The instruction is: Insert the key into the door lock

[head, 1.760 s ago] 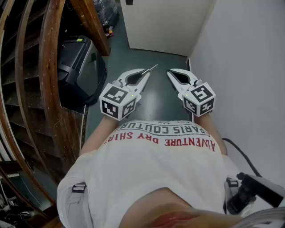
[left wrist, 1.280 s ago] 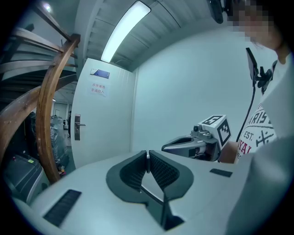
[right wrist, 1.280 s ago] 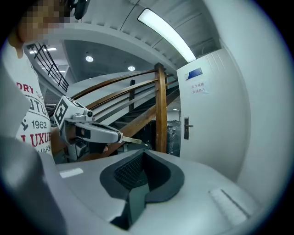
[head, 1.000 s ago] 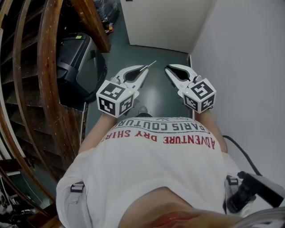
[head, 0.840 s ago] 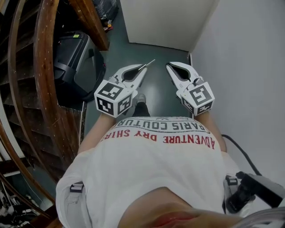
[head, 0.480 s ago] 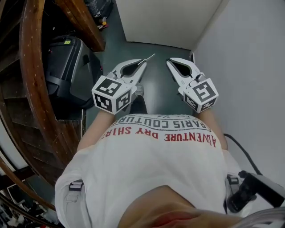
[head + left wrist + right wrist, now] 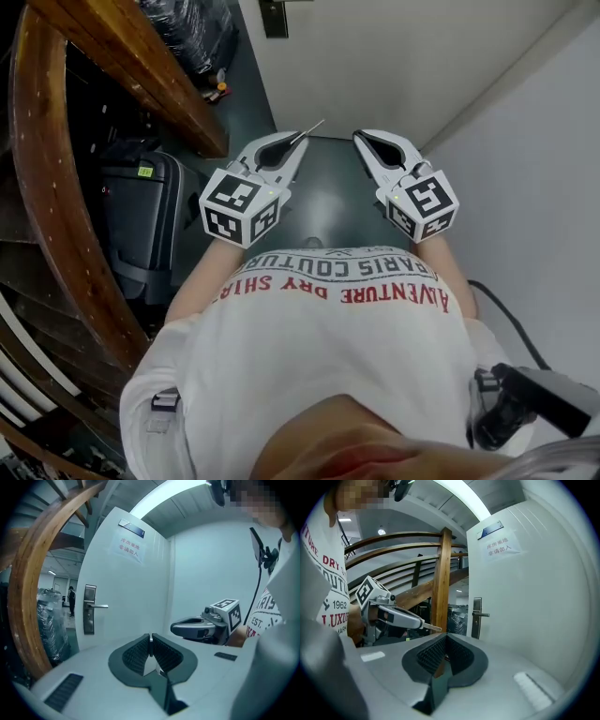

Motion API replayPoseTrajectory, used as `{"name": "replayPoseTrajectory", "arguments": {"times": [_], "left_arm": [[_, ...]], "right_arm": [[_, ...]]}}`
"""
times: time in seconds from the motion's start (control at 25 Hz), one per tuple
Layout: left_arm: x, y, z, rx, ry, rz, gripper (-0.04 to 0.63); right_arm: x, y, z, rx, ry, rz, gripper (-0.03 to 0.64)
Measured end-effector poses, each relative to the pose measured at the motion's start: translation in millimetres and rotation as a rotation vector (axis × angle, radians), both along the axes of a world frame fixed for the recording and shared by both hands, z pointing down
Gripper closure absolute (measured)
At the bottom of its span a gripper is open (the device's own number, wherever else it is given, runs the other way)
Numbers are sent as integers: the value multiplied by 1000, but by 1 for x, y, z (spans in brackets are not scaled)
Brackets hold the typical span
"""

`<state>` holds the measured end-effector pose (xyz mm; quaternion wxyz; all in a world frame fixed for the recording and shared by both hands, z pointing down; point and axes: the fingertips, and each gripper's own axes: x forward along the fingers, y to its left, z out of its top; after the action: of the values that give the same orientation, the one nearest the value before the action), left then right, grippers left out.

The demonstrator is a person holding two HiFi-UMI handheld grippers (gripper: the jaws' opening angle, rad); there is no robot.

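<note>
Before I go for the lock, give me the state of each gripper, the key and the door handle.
left gripper: shut on the key.
right gripper: shut, empty.
key: clamped, blade sticking out past the jaws.
door handle: level, untouched.
lock: key not yet in it.

Closed jaws in front of a white door, with the other gripper beside them

The right gripper (image 7: 446,638) has its two dark ribbed jaws pressed together, and nothing is between them. Ahead and to the right stands a white door (image 7: 534,602). Near its left edge it has a metal lock plate (image 7: 476,619) and a lever handle (image 7: 483,614), and a paper sign (image 7: 500,546) is stuck higher on it. On the left, the left gripper (image 7: 419,622) reaches in about level, with its marker cube (image 7: 370,592) at the back. A thin key (image 7: 433,628) sticks out from its closed tips, pointing to the right. Behind it rises a wooden post (image 7: 442,573) with curved wooden rails (image 7: 393,538). The person's printed white shirt (image 7: 328,569) fills the far left edge.
</note>
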<state>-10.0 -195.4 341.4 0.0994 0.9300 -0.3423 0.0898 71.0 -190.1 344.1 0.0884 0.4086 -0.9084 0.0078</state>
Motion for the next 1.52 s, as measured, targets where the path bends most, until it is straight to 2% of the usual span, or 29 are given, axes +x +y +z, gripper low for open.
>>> {"name": "replayPoseTrajectory", "arguments": {"times": [0.16, 0.28, 0.44, 0.76, 0.88, 1.04, 1.12, 1.24, 1.28, 1.52], "left_arm": [[-14, -59, -12, 20, 18, -6, 574], [-25, -79, -13, 4, 36, -13, 574], [-28, -104, -13, -5, 32, -12, 574], [-37, -184, 19, -75, 30, -68, 574], [-44, -213, 29, -120, 46, -105, 574], [-48, -249, 34, -132, 45, -132, 574], [-49, -264, 37, -138, 46, -142, 574], [-51, -283, 40, -151, 53, -154, 574], [-52, -288, 39, -151, 57, -154, 574], [-61, -300, 39, -168, 84, -179, 574]], "right_arm": [[-9, -55, -13, 30, 41, 11, 615], [-12, -72, -15, 43, 79, 24, 615], [-12, -98, -9, 22, 77, 24, 615], [-14, -193, 12, -14, 97, -48, 614], [-19, -234, 10, 15, 129, -88, 607], [-21, -294, -6, 86, 139, -108, 583], [-24, -321, -13, 128, 159, -124, 546], [-30, -361, -15, 168, 218, -148, 430], [-32, -373, -16, 170, 230, -154, 411], [-47, -416, -12, 127, 228, -172, 407]]}}
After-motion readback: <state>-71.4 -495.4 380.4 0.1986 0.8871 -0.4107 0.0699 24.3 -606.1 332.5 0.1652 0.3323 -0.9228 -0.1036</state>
